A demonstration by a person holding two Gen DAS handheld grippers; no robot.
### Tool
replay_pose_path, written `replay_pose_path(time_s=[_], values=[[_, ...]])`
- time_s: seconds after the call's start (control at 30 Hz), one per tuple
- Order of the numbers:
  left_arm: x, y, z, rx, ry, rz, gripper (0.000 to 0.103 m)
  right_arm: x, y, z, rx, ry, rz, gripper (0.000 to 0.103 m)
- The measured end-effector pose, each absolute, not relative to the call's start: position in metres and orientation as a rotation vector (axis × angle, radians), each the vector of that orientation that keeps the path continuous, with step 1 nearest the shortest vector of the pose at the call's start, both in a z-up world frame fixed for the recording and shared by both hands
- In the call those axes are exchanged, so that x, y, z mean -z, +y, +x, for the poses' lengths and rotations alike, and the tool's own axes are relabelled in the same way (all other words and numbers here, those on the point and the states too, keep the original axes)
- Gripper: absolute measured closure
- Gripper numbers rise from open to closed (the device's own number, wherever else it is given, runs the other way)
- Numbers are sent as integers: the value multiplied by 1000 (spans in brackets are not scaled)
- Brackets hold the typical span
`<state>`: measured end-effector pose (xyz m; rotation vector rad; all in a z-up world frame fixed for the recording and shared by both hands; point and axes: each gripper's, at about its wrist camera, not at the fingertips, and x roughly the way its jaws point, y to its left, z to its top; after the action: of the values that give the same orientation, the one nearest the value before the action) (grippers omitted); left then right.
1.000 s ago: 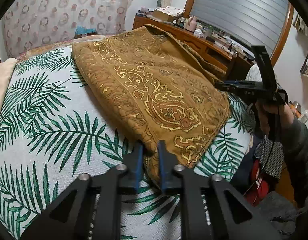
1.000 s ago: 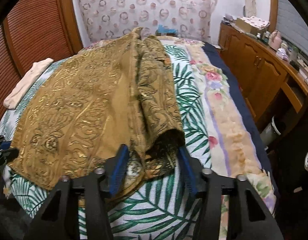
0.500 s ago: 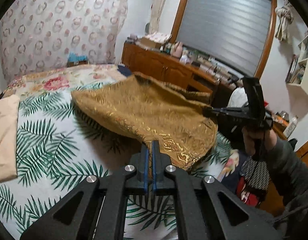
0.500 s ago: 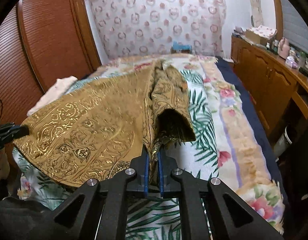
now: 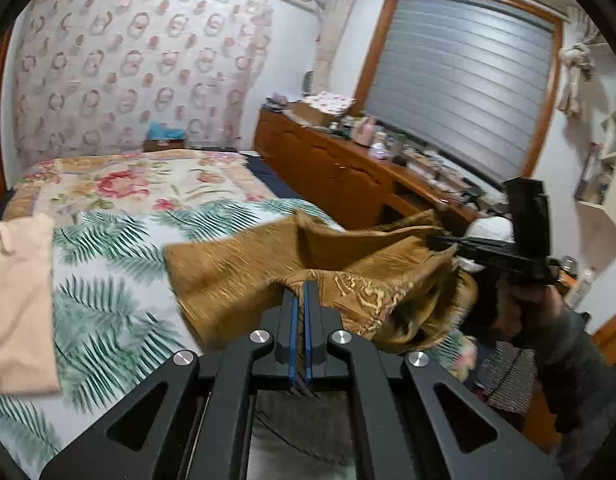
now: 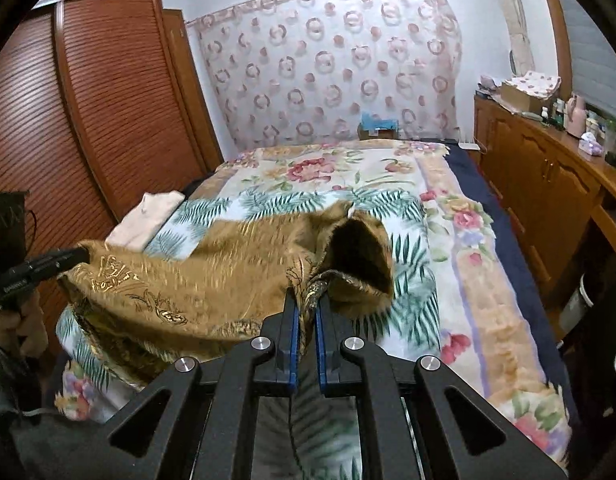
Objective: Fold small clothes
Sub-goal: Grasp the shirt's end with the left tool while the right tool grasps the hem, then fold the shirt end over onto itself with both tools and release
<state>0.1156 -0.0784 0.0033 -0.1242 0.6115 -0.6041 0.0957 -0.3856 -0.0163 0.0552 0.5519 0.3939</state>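
Brown gold-patterned garment [image 5: 236, 276] motion-blurred, far hem indistinct, hanging lifted over the palm-print bed sheet [image 5: 108, 280]; its inside shows dark [image 6: 359, 256]. Left gripper [image 5: 299, 288] clamped on one near corner, right gripper [image 6: 306, 300] pinching the other; woven brocade, paisley motifs.

The garment [image 6: 212, 280] hangs above the bed [image 6: 459, 264], stretched between the two sets of jaws: the right gripper [image 6: 306, 308] clamps one corner, the left gripper [image 5: 300, 300] the other. Beyond the jaws, a folded cloth [image 6: 148, 220] lies on the bed's left edge beside the wardrobe [image 6: 108, 100]. A sideboard [image 6: 547, 176] runs along the bed's right side.
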Motion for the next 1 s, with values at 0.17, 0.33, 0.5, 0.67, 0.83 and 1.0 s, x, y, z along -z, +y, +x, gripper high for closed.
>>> replay_pose_path(time_s=[0.17,0.33,0.5,0.67,0.83,1.0], values=[[1,-82,167,544,637,-75,100,7,-363,158,-374,574,56,97],[18,-77,213,486,683,-81,100,10,-341,209,-357,609,25,97],[44,-73,250,452,762,-99,100,23,-324,256,-353,682,-7,97],[61,-74,265,437,799,-87,100,40,-314,288,-356,729,-27,94],[58,-73,260,438,786,-65,82,35,-312,297,-357,718,-26,88],[44,-65,243,458,722,-72,21,24,-322,285,-309,639,-29,59]])
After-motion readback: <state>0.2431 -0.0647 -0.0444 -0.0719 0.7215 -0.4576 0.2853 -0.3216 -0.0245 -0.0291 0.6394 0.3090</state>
